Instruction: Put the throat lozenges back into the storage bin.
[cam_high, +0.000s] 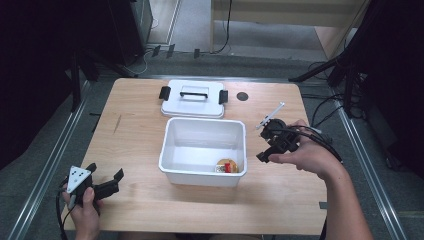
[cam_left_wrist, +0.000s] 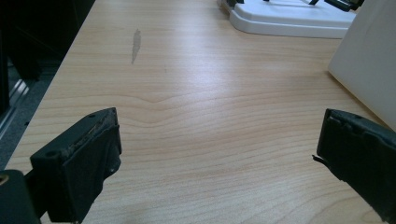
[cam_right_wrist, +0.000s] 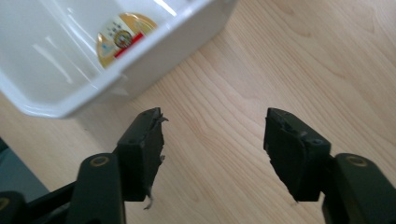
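Tin: small round tin (cam_high: 226, 165) lying flat on the bottom of the white tub (cam_high: 172, 150), in the near right corner, label up; being round, it has no long axis.
Tub: long side runs left to right across the counter (cam_high: 135, 135).
Lid: white lid (cam_high: 192, 106) just behind the tub.
Left tongs (cam_high: 111, 182): spread, nothing between them.
Right tongs (cam_right_wrist: 214, 140): spread, empty, beside the tub.
Hard to make out: the label's print is too small to read; the tub wall cuts off the tin's lower edge in the right gripper view.

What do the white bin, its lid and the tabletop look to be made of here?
Bin: likely glossy moulded plastic, with light streaks on its walls. Lid: the same white plastic look, black clips and handle. Table: pale wood-grain surface, smooth with a soft sheen, possibly laminate.
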